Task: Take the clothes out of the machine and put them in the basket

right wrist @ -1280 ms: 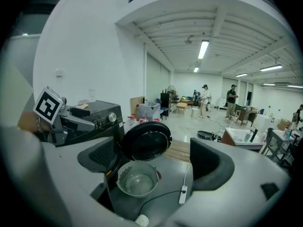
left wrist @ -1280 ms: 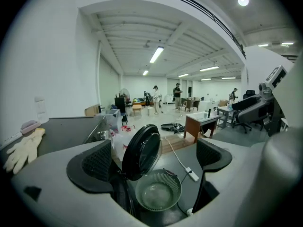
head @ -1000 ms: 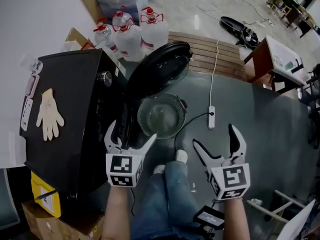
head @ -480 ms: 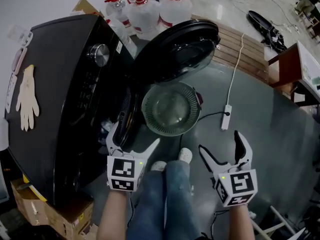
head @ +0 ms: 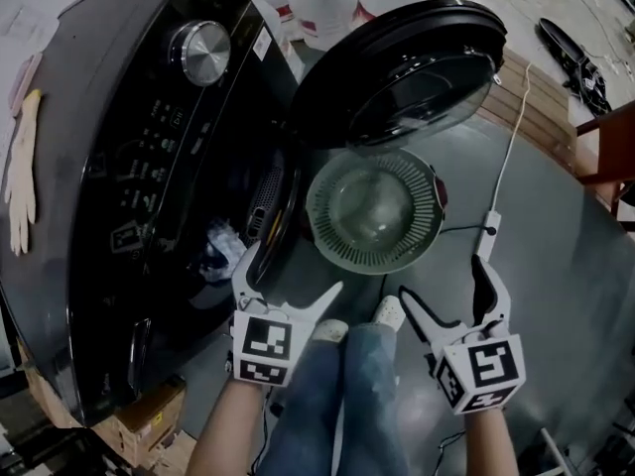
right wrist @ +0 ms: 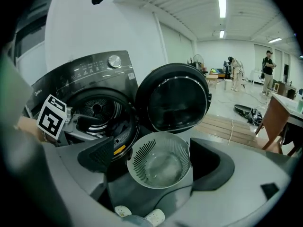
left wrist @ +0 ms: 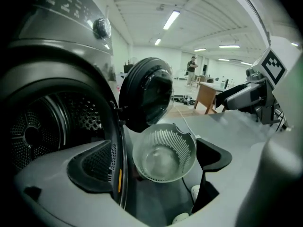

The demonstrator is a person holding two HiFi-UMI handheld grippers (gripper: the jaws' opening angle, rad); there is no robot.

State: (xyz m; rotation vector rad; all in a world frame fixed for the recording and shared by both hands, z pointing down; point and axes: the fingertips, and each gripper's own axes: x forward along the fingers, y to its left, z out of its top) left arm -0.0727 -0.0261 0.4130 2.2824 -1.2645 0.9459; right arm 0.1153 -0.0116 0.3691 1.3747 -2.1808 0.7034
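The task had barely begun. The machine's (head: 149, 167) door (head: 407, 72) stood open, and the basket (head: 372, 211) sat empty on the floor (head: 561, 296) just in front of it. A pale bundle of clothes (head: 220, 251) lay inside the drum mouth, none yet moved. The left tool (head: 293, 272) hung released and empty near the opening. The right tool (head: 444, 281) was likewise spread wide, holding nothing. All the reaching, grasping and carrying remained.

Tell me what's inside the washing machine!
A crumpled pale cloth lies just inside the washing machine, in its drum. The drum's bottom is mostly hidden, so more clothes may be there.
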